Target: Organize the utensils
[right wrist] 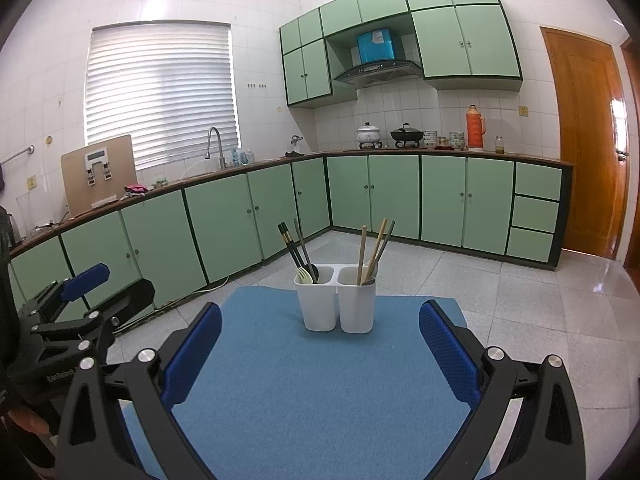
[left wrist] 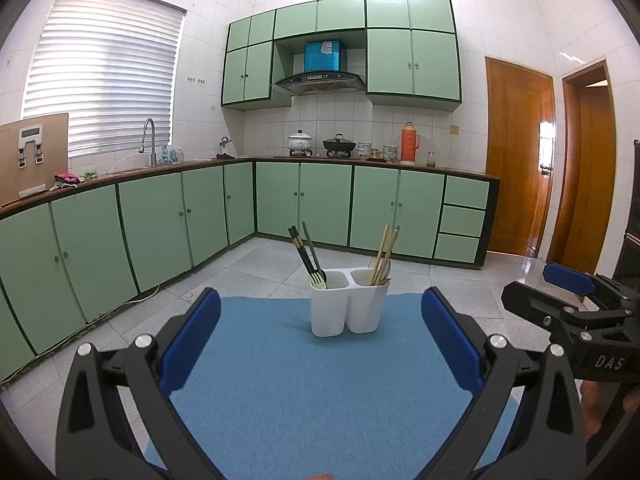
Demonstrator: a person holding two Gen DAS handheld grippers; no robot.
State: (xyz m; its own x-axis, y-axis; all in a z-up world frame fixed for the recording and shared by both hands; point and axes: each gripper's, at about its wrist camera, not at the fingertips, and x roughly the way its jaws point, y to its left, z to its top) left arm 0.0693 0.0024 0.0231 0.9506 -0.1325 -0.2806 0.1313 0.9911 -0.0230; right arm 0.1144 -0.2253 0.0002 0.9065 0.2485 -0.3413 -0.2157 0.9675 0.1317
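Observation:
A white two-compartment utensil holder (left wrist: 349,308) (right wrist: 336,306) stands upright near the far edge of a blue mat (left wrist: 312,392) (right wrist: 320,396). Black chopsticks (left wrist: 301,250), a grey handle and a pale green fork (left wrist: 317,279) lean in its left compartment. Its right one holds wooden chopsticks (left wrist: 383,254) (right wrist: 376,246) and a spoon. My left gripper (left wrist: 321,300) is open over the mat, short of the holder, with nothing between its fingers. Beside it, my right gripper (right wrist: 321,310) is open and empty too. Each one shows in the other's view, the right gripper (left wrist: 540,288) and the left gripper (right wrist: 116,284).
Pale tiled floor (right wrist: 540,292) surrounds the mat. Green base cabinets (left wrist: 304,200) under an L-shaped counter run along the left and far walls, with a sink tap (left wrist: 148,136), pots and an orange thermos (left wrist: 409,142). Wooden doors (left wrist: 520,152) stand at the right.

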